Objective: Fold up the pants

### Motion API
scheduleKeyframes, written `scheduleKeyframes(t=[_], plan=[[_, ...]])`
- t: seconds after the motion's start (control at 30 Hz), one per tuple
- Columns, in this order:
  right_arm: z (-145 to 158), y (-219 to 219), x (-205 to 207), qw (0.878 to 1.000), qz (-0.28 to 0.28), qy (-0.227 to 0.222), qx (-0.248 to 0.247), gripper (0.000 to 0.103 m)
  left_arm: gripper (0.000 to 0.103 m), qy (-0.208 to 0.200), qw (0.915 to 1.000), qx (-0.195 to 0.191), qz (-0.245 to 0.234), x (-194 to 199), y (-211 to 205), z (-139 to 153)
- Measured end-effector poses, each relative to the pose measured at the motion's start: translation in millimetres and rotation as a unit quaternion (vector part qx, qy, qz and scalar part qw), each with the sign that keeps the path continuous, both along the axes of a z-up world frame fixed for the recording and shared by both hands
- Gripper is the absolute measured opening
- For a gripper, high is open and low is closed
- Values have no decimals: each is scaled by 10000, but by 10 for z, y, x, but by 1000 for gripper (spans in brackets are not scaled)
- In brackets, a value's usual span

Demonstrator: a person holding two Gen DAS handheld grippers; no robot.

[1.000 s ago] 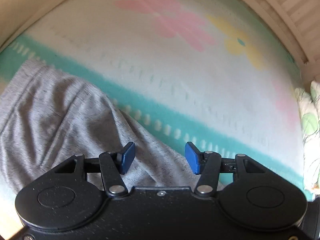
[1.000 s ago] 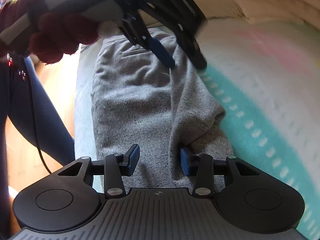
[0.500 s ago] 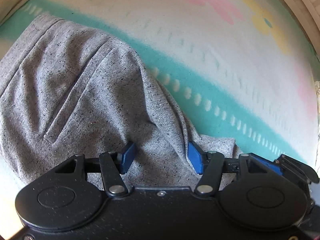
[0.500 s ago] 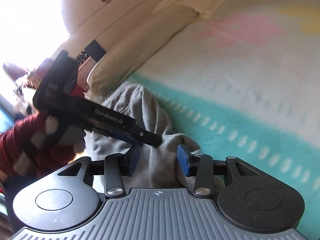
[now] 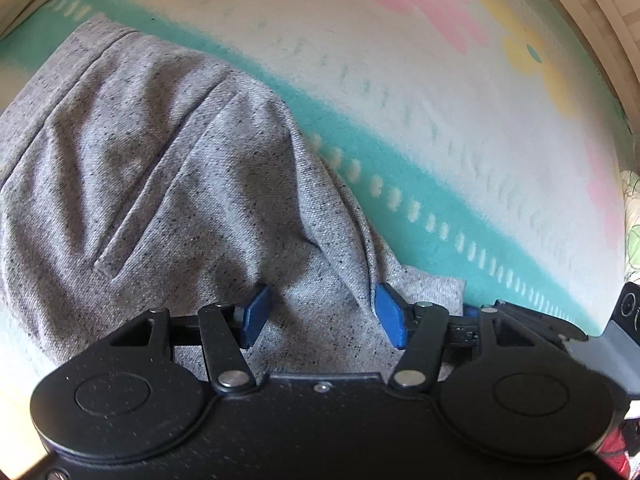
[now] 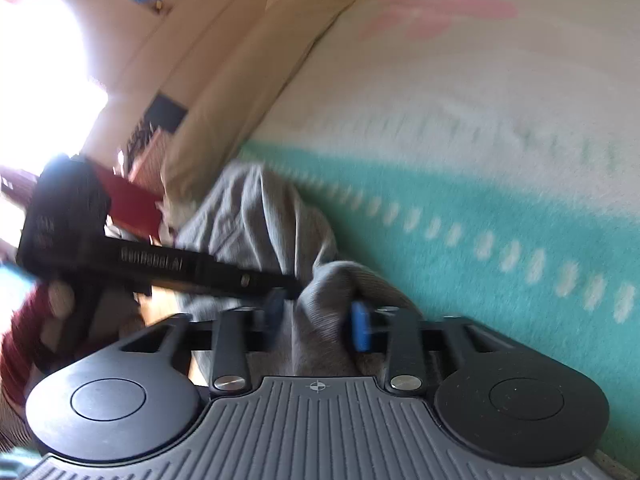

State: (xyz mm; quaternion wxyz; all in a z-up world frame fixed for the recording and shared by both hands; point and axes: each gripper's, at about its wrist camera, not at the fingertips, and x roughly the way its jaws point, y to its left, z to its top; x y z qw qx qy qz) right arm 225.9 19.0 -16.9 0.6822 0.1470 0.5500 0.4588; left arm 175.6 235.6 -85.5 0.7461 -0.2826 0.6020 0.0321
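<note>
Grey speckled pants (image 5: 152, 168) lie bunched on a flowered blanket (image 5: 440, 80), at its teal band. My left gripper (image 5: 322, 316) hovers open right over the cloth, and a raised fold runs between its blue pads (image 5: 254, 316) without being pinched. In the right wrist view the pants (image 6: 256, 208) form a hump beside the teal stripe. My right gripper (image 6: 318, 320) is closing, with a bunch of grey fabric pressed between its pads (image 6: 360, 328). The left gripper (image 6: 160, 264) reaches in from the left, just above that bunch.
A beige pillow (image 6: 248, 72) lies at the blanket's far edge. A hand in a red sleeve (image 6: 24, 320) holds the left tool. A slatted wooden frame (image 5: 600, 8) borders the bed at the top right. A patterned cloth (image 5: 632, 216) shows at the right edge.
The right gripper rolled and swung in beside the left, then closed on a bunch of the pants. The left gripper sank closer to the cloth, staying open.
</note>
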Motion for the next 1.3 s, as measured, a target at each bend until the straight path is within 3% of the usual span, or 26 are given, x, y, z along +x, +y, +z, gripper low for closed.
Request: scheduleKeyframes(t=[0.03,0.17,0.27,0.43,0.57,0.67,0.73,0.83,0.9,1.03,1.13,1.2,1.27,1.3], plan=[[38,8,13,9998,-32,-204,-83,5,62,-3,10000,-1,34,-20,21,14],[227,167,24,9897,-103,-1264,-659,4,61,3,9999,127,-22,-115,32,65],[338,349,77,9728,-216,-2022,-1113,4,61,14,9988,317,-375,-156,-81,58],[222,658,165,9519,188,-2567,-1661,3,61,-89,9876,1067,-1153,-231,-348,62],[-7,705,253,9477,377,-2503,-1942,3,61,-126,9811,1313,-1417,-292,-444,60],[-93,626,365,9596,141,-2252,-1683,4,64,-146,9779,1374,-1570,-341,-534,44],[-70,559,418,9596,-52,-2251,-1687,5,66,-150,9737,1445,-1755,-389,-581,48],[58,458,500,9448,-507,-2513,-2038,6,72,-71,9715,1374,-1929,-468,-644,46],[181,322,546,9482,-701,-2395,-1963,7,72,-47,9688,1398,-2046,-482,-776,33],[376,209,325,9523,-404,-2400,-1841,7,72,-135,9601,1528,-2340,-627,-833,41],[363,189,95,9544,-140,-2344,-1842,7,72,-161,9559,1552,-2487,-740,-863,56],[269,194,-38,9488,62,-2337,-2126,7,72,-178,9517,1586,-2621,-826,-889,68],[101,164,-88,9311,69,-2387,-2758,7,72,-188,9484,1585,-2740,-911,-889,55],[36,122,-23,9279,-83,-2321,-2917,7,72,-203,9470,1586,-2786,-942,-871,87]])
